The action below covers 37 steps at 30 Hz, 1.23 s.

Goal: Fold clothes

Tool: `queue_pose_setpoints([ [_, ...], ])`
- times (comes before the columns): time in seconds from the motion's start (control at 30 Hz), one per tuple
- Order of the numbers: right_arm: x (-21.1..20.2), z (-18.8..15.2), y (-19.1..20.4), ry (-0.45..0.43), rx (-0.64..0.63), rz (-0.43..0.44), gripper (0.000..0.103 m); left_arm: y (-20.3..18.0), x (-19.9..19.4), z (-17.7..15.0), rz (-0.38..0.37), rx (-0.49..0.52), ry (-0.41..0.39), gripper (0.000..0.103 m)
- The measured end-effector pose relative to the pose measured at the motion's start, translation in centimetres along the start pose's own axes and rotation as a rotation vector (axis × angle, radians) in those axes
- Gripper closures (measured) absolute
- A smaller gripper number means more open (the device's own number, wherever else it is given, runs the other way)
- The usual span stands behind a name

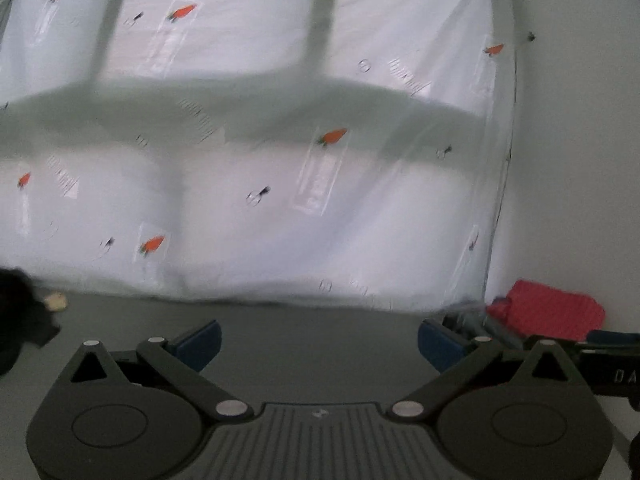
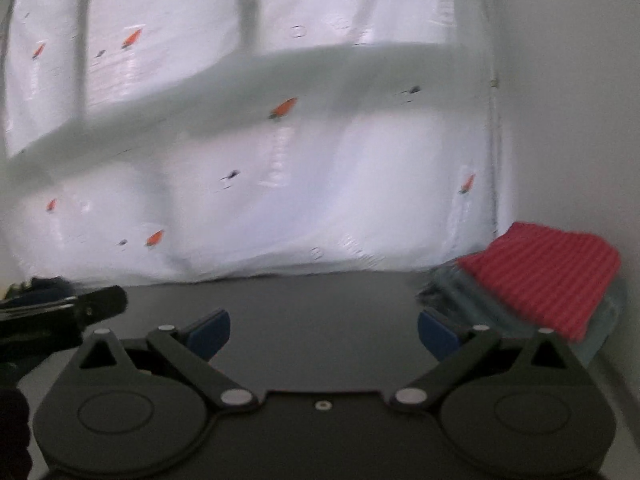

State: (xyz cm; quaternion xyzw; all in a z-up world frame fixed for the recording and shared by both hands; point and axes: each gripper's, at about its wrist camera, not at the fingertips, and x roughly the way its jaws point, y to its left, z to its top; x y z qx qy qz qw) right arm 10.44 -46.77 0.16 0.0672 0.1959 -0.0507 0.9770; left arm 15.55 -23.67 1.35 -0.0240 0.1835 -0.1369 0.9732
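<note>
Both sets of fingers are sitting wide apart with nothing in them, left gripper (image 1: 318,346) and right gripper (image 2: 323,338) hovering over the dark desk (image 2: 320,300). A folded pile with the red striped top (image 2: 548,276) is sitting by the wall on the right. Looks like between-garments time; next up is probably grabbing the dark clothing (image 1: 16,312) at far left.

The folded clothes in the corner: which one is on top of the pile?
The red striped cloth is on top. The grey-green folded one lies under it, with only its edges sticking out.
</note>
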Motion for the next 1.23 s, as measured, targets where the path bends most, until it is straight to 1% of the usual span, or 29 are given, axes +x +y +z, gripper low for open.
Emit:
queue_pose_setpoints([
  [0.1, -2.2, -1.7, 3.3, 0.020, -0.009, 0.023, 0.001, 2.5, -2.6, -0.9, 0.009, -0.007, 0.036, 0.000],
  [0.23, -4.7, -4.1, 7.5, 0.069, -0.021, 0.035, 0.001, 5.6, -5.6, -2.5, 0.025, -0.002, 0.091, 0.000],
  [0.37, -7.6, -6.4, 10.8, 0.118, -0.024, 0.042, 0.001, 8.5, -8.9, -4.4, 0.026, -0.042, 0.148, 0.000],
  [0.43, -8.7, -7.5, 12.3, 0.141, -0.024, 0.045, 0.001, 9.7, -10.3, -5.5, 0.032, -0.055, 0.178, 0.000],
  [0.57, -10.3, -9.5, 15.0, 0.187, -0.047, 0.032, 0.001, 11.5, -12.9, -7.5, 0.071, -0.026, 0.213, 0.000],
  [0.73, -12.1, -11.2, 17.6, 0.217, -0.060, 0.032, 0.001, 14.3, -15.8, -9.0, 0.084, -0.039, 0.248, 0.000],
  [0.97, -13.6, -12.9, 20.3, 0.232, -0.059, 0.031, 0.001, 17.6, -17.6, -9.8, 0.103, -0.044, 0.265, 0.000],
  [1.23, -13.9, -13.0, 22.1, 0.225, -0.072, 0.023, 0.001, 19.0, -18.3, -9.7, 0.098, -0.019, 0.263, 0.000],
])
